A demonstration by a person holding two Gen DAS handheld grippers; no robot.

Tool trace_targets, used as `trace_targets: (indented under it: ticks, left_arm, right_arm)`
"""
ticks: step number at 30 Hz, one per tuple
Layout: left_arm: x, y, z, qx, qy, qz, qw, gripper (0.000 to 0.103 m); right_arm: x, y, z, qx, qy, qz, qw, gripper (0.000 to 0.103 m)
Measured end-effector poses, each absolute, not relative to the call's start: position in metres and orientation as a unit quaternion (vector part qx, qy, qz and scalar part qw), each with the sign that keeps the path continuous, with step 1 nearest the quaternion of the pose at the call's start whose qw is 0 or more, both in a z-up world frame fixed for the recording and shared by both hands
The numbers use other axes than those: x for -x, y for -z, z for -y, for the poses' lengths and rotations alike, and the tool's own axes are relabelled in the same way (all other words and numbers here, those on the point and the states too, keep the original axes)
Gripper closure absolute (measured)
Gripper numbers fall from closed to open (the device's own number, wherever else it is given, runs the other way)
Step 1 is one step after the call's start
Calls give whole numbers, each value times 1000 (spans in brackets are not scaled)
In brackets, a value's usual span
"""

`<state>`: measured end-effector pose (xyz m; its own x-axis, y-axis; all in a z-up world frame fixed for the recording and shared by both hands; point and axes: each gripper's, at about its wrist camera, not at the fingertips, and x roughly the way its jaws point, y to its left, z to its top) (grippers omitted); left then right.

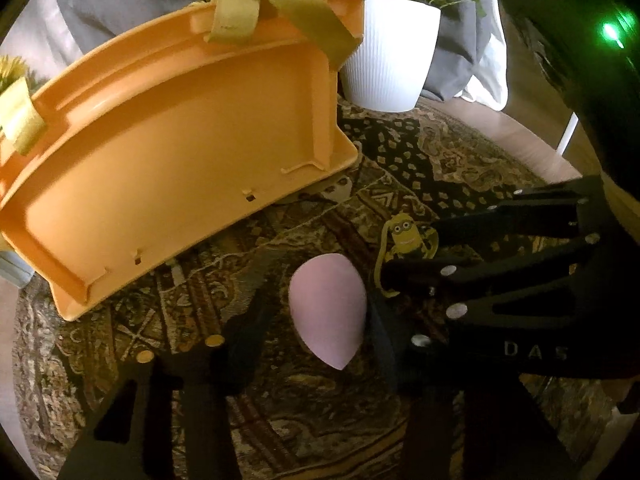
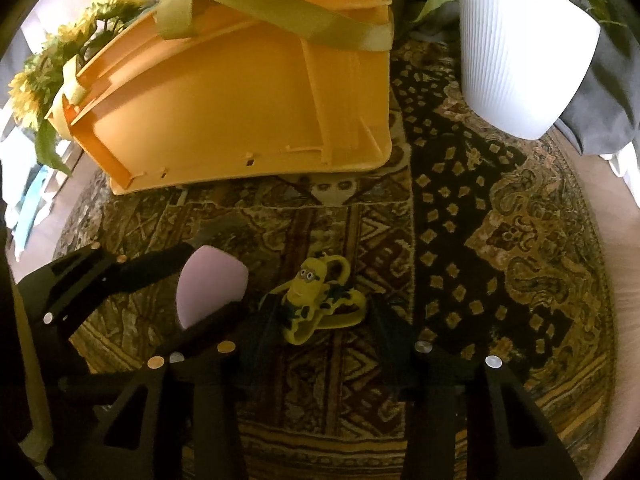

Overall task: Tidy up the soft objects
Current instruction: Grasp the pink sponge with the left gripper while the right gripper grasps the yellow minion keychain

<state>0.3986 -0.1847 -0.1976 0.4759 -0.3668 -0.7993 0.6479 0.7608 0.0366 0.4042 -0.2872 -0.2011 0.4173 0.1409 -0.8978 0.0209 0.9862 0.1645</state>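
A pink egg-shaped sponge (image 1: 328, 312) lies on the patterned table cloth, between the open fingers of my left gripper (image 1: 316, 316); whether the fingers touch it I cannot tell. The sponge also shows in the right wrist view (image 2: 208, 288), with the left gripper (image 2: 200, 292) around it. A yellow minion soft toy (image 2: 316, 300) lies between the open fingers of my right gripper (image 2: 320, 316), on the cloth. In the left wrist view the toy (image 1: 406, 236) is partly hidden by the right gripper (image 1: 404, 268). An orange basket (image 1: 172, 168) with olive straps stands behind both.
A white ribbed plant pot (image 2: 520, 48) stands at the back right; it also shows in the left wrist view (image 1: 388, 52). Yellow artificial flowers (image 2: 44, 76) are at the left behind the basket (image 2: 248, 92). The round table's edge (image 2: 616, 248) curves at the right.
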Motion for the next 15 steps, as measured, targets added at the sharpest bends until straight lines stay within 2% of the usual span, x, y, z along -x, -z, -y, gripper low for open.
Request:
trace_targets:
  ticks: [2, 15]
  left_arm:
    - [-400, 198, 185, -160, 305, -418, 841, 65]
    - [-401, 185, 175, -136, 301, -411, 850, 66]
  right_arm:
    - [-401, 199, 289, -83, -34, -536, 839, 58]
    - [-381, 173, 289, -92, -12, -510, 855, 58]
